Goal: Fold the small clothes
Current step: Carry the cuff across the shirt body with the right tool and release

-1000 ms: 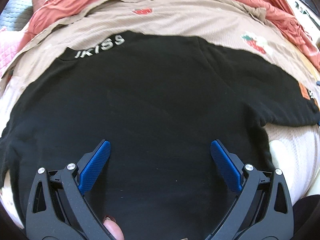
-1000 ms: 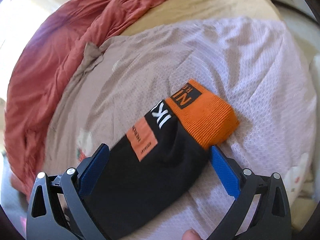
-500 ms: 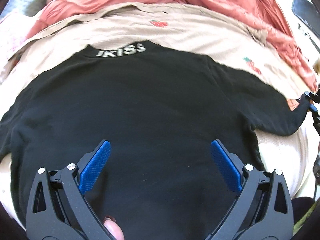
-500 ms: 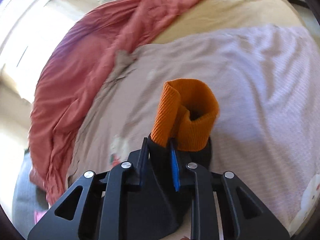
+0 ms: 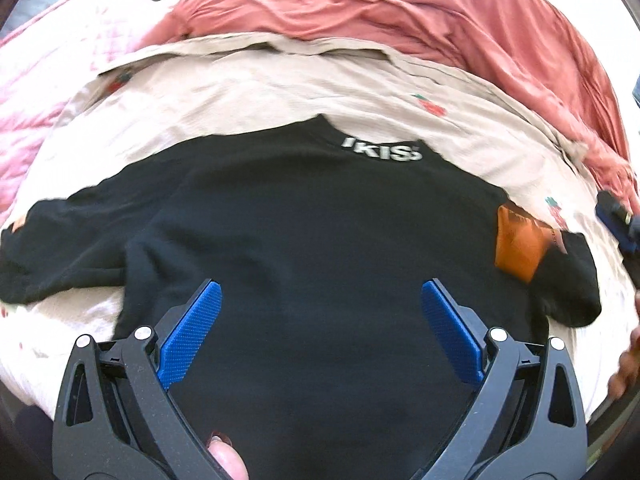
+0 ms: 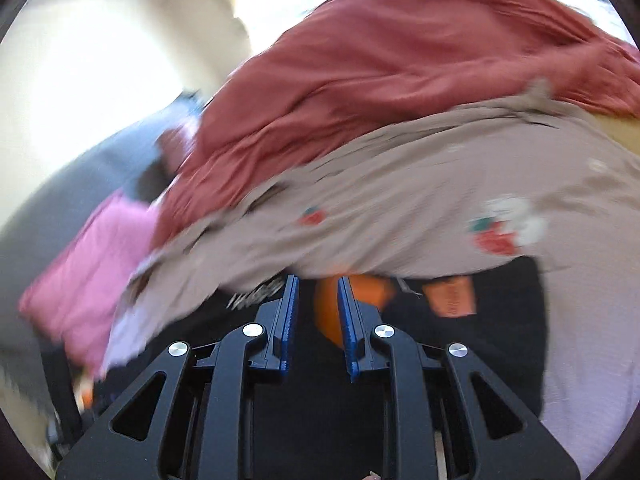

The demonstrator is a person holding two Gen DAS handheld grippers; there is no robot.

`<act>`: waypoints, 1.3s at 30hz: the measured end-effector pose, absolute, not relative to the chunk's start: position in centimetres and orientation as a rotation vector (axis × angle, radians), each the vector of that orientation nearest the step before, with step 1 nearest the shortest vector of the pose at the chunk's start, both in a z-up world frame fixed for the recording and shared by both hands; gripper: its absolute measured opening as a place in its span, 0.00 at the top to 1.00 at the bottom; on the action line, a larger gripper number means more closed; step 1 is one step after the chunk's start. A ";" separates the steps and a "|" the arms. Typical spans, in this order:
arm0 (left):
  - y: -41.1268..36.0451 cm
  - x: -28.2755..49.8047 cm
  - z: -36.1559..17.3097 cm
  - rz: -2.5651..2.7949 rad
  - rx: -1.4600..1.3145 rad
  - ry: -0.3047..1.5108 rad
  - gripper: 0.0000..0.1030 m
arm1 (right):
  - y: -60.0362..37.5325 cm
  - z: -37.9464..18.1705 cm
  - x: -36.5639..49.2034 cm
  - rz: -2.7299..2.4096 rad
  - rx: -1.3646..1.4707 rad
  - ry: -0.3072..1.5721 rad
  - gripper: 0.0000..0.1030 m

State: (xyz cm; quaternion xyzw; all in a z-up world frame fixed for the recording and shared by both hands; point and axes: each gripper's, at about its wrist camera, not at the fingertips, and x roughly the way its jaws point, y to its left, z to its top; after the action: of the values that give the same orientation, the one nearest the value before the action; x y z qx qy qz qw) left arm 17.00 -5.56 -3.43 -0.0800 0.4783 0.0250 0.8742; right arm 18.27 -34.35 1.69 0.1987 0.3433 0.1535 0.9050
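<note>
A black sweatshirt (image 5: 320,220) with white lettering (image 5: 382,153) at the collar lies flat on the bed. My left gripper (image 5: 320,286) hovers open over its body, with nothing between the fingers. The right sleeve is folded inward, and its orange cuff (image 5: 518,244) rests on the shirt's right side. My right gripper (image 5: 618,224) shows at the right edge there. In the blurred right wrist view that gripper (image 6: 314,280) is shut on the sleeve, with the cuff (image 6: 372,292) sticking out past the pads beside an orange patch (image 6: 450,300). The other sleeve (image 5: 60,248) lies spread out to the left.
The shirt lies on a beige sheet (image 5: 280,92) printed with strawberries. A rumpled red blanket (image 5: 400,12) is heaped behind it and a pink quilt (image 5: 36,92) lies at the far left. A thumb (image 5: 226,456) and a blurred hand (image 5: 628,360) show at the edges.
My right gripper closed on the orange-cuffed sleeve, lifted it, rolled and carried it over onto the shirt's body. My left gripper stayed open and shifted over the shirt.
</note>
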 end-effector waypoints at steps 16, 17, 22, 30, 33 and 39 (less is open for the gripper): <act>-8.4 16.7 -4.6 -0.038 -0.200 1.063 0.09 | -33.7 -3.1 18.8 0.202 -0.126 1.023 0.24; -8.6 16.6 -4.9 -0.042 -0.201 1.073 0.09 | -33.0 -3.9 19.0 0.187 -0.172 1.040 0.24; -8.2 16.2 -5.3 -0.038 -0.202 1.091 0.09 | -31.2 -6.0 20.0 0.116 -0.244 1.021 0.57; -5.0 15.7 -3.5 -0.004 -0.273 1.052 0.09 | -32.5 -0.9 19.3 0.351 0.158 0.842 0.88; -3.6 15.9 -3.0 0.010 -0.326 1.045 0.09 | -30.2 0.1 18.4 0.500 0.172 0.809 0.88; -2.1 16.3 -3.2 0.019 -0.403 1.051 0.09 | -24.5 -2.8 17.9 0.612 0.044 0.961 0.82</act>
State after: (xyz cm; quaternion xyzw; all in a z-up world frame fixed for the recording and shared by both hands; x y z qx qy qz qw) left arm 16.27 -2.12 -3.25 -0.1909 0.4983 0.0092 0.8457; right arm 17.92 -24.52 -2.83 0.0209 0.4551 0.2899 0.8417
